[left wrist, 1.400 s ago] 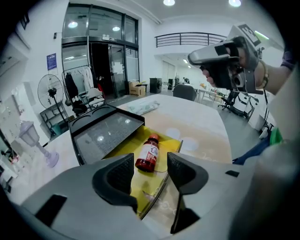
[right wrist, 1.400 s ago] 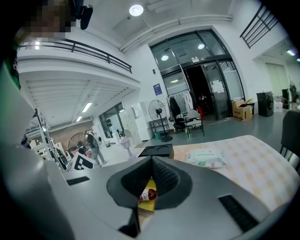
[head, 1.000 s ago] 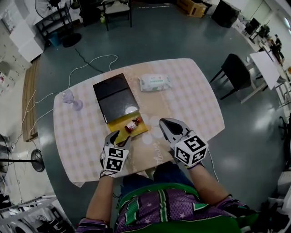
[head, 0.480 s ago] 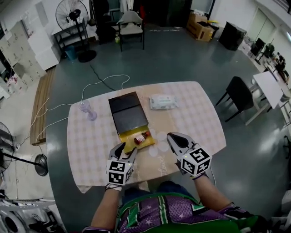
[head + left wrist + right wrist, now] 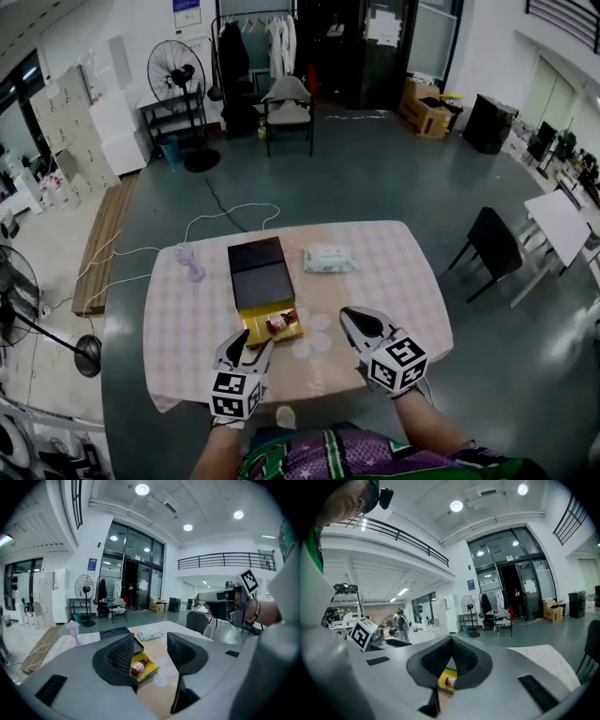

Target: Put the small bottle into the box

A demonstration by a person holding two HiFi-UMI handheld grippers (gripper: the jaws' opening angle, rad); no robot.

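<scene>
Near the counter's (image 5: 394, 281) front edge, small bottle (image 5: 277, 323) lies inside the yellow box (image 5: 255, 330), left tongs (image 5: 249, 343) released, right tongs (image 5: 354, 319) clenched empty: I'd draw both clear without nudging it.

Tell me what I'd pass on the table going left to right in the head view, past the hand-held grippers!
clear glass → box → pack of wipes
</scene>
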